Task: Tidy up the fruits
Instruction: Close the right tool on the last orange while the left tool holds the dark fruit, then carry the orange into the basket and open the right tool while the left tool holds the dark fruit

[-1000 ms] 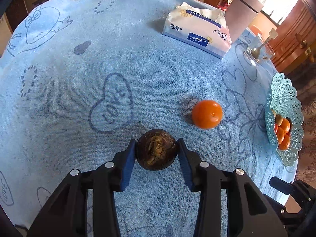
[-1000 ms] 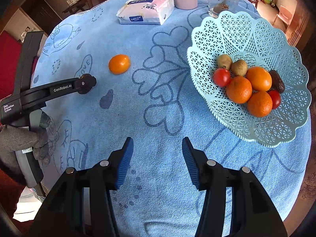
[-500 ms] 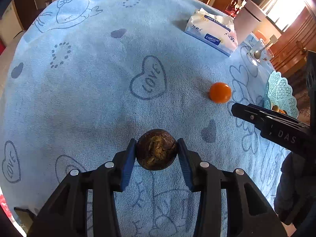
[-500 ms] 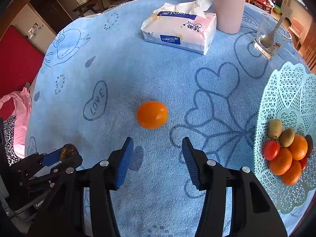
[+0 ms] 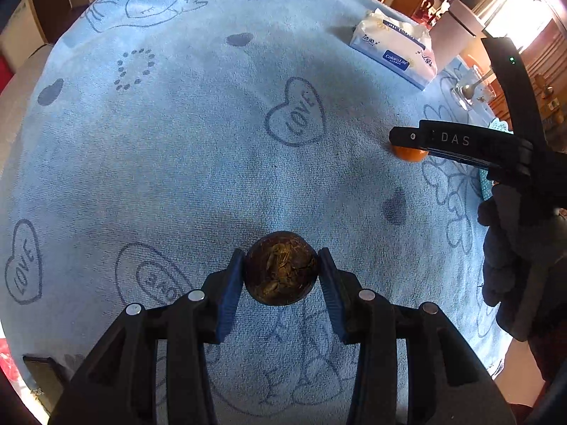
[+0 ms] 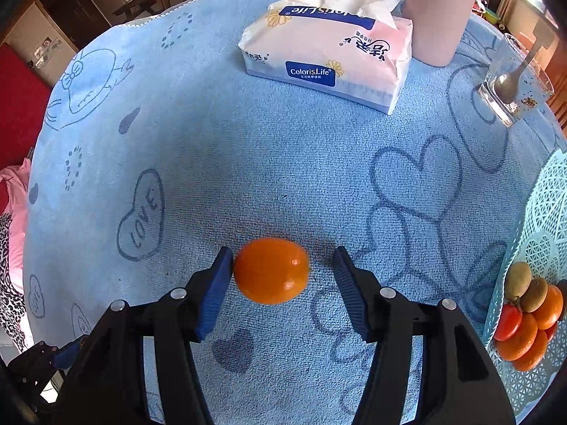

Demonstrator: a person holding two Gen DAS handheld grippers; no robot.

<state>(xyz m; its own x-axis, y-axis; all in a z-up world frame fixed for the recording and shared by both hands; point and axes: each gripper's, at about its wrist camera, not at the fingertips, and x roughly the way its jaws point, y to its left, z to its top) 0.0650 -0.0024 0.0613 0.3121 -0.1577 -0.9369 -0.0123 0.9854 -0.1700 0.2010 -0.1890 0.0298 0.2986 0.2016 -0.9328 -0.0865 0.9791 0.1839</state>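
Observation:
My left gripper (image 5: 281,272) is shut on a dark brown round fruit (image 5: 281,268), held above the blue tablecloth. An orange (image 6: 271,270) lies on the cloth between the fingers of my right gripper (image 6: 281,269), whose jaws are opening; the left pad is close to the orange and a gap shows on the right side. In the left wrist view the same orange (image 5: 409,153) is half hidden under the right gripper's black finger (image 5: 457,140). A pale turquoise lattice basket (image 6: 542,212) at the right edge holds several oranges, tomatoes and kiwis.
A tissue pack (image 6: 327,55), a pink cup (image 6: 437,17) and a glass with a spoon (image 6: 514,85) stand at the far side. A gloved hand (image 5: 510,248) holds the right gripper. The blue towel (image 5: 177,141) covers the round table; its edge drops off at the left.
The right gripper moved left from beside the basket until the orange sat between its fingers, and its jaws widened. The left gripper drew back with the brown fruit still in its grip.

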